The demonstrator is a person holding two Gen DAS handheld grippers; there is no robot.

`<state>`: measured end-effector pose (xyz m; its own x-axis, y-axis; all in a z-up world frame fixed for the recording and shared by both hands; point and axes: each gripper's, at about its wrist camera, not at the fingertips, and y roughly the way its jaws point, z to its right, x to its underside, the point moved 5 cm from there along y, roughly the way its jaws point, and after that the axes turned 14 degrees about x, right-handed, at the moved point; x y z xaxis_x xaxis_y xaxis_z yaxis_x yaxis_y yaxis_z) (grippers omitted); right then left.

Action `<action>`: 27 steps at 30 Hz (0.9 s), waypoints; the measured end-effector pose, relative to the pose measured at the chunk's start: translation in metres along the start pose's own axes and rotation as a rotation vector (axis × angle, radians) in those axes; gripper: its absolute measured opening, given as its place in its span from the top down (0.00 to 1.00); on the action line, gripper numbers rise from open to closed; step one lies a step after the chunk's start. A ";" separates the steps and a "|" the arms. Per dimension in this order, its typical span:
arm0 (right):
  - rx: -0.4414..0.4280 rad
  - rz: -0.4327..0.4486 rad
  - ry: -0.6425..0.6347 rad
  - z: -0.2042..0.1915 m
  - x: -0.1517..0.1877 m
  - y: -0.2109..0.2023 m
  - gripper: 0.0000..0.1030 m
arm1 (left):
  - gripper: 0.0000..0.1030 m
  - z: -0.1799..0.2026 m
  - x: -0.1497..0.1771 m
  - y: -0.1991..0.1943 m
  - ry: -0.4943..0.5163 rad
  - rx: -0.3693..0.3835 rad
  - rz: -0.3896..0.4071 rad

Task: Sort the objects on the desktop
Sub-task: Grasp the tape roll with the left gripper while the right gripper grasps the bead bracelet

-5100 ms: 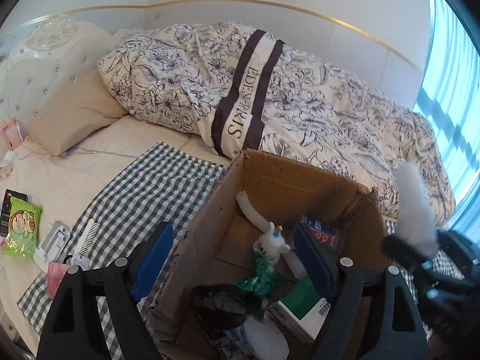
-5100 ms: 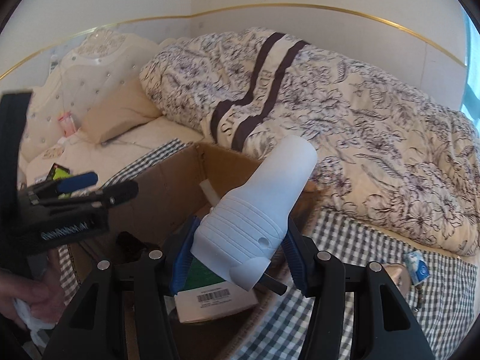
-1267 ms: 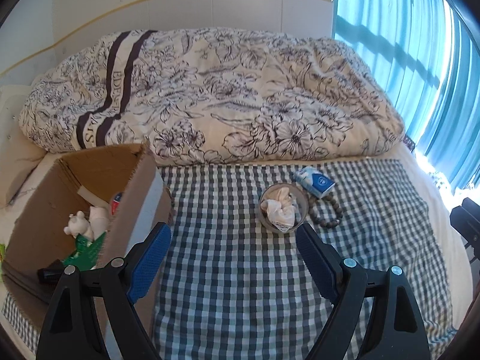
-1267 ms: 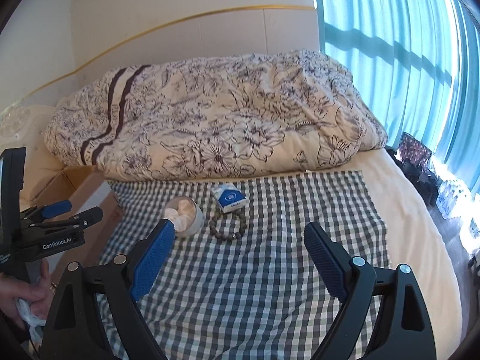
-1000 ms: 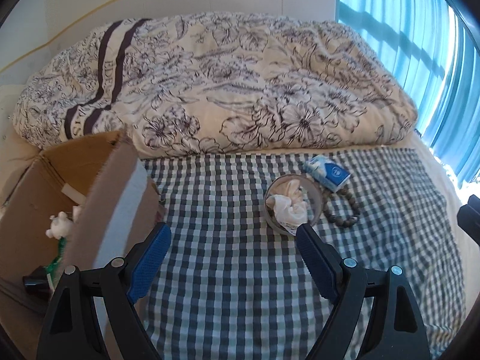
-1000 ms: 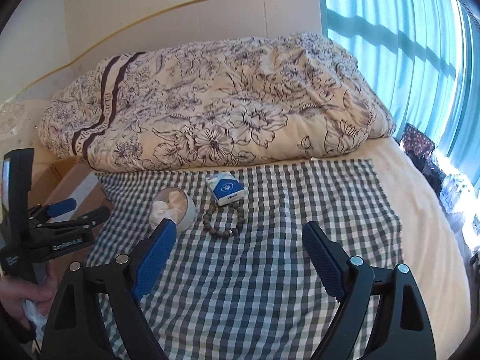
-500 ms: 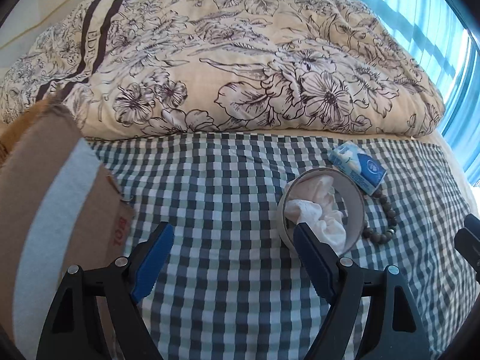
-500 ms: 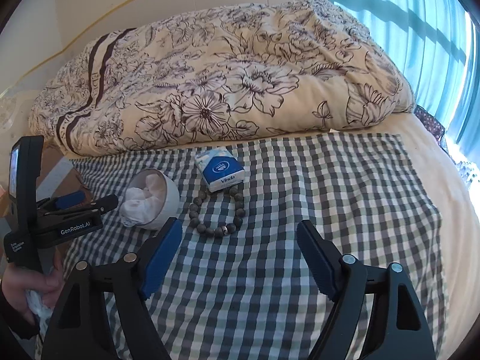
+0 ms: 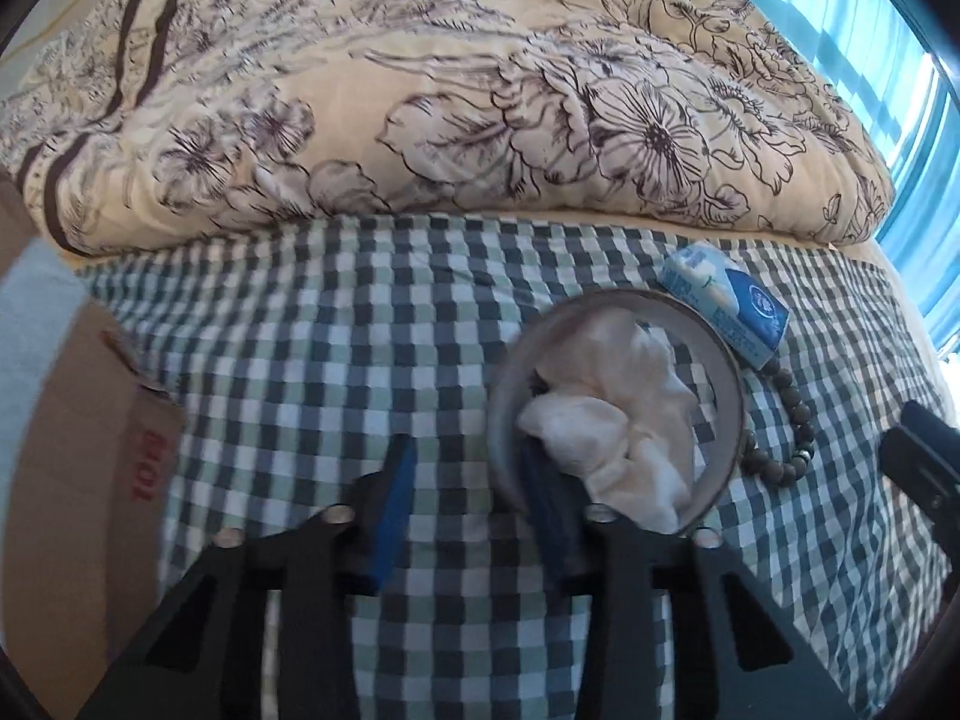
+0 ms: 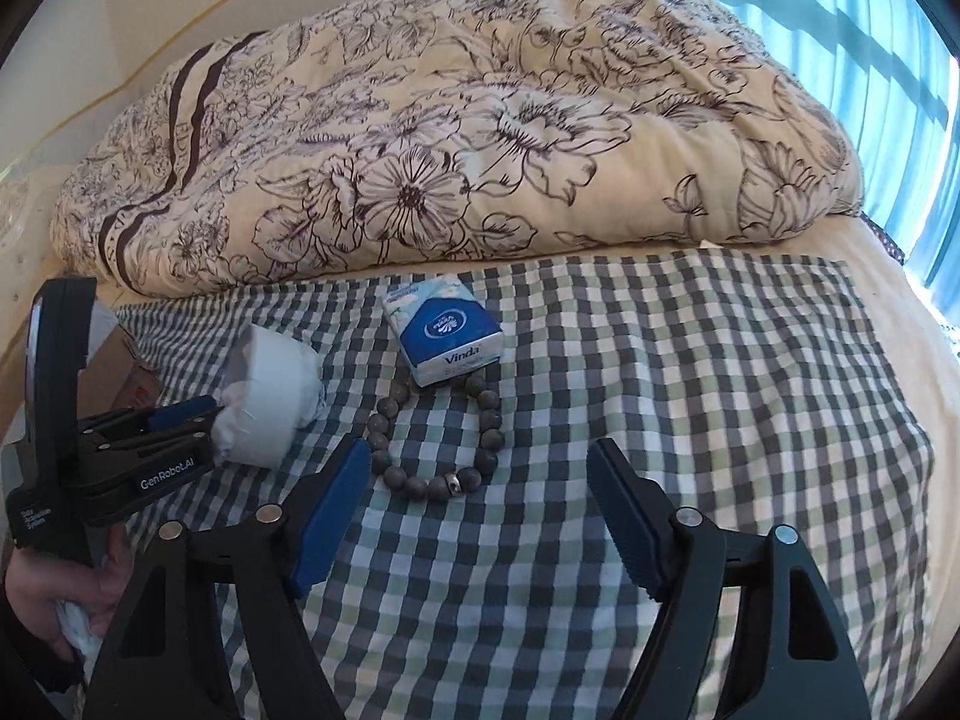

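Note:
A white bowl (image 9: 729,396) stuffed with crumpled tissue (image 9: 618,408) lies on the checked cloth (image 9: 336,360). My left gripper (image 9: 468,498) straddles its near rim, one finger inside and one outside. The jaws are half narrowed, with a gap left to the wall. In the right wrist view the bowl (image 10: 270,396) leans toward the left gripper (image 10: 192,417). A blue-and-white tissue pack (image 10: 444,330) and a grey bead bracelet (image 10: 491,420) lie beside it. My right gripper (image 10: 480,456) hovers open just in front of the bracelet and holds nothing.
The cardboard box (image 9: 78,420) stands at the cloth's left edge. A flowered duvet (image 10: 450,138) is heaped along the far side. Blue curtains (image 10: 840,18) hang at the right. A hand (image 10: 60,594) grips the left tool. Bare checked cloth (image 10: 690,390) stretches to the right.
Both grippers have left the box and come down toward the cloth. The left one has reached the bowl and narrowed its jaws over the rim, and the bowl has tipped. The right one neared the bracelet.

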<state>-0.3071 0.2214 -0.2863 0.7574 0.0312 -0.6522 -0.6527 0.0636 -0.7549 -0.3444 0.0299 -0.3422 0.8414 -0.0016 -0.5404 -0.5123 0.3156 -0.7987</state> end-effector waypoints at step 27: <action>0.065 -0.084 -0.077 -0.031 0.008 0.055 0.78 | 0.97 0.016 -0.010 -0.080 0.052 0.039 0.160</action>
<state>-0.3378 0.1943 -0.3351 0.8100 0.0998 -0.5779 -0.5864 0.1335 -0.7989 -0.3087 0.0201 -0.2682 0.7390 0.0032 -0.6737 -0.6314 0.3520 -0.6910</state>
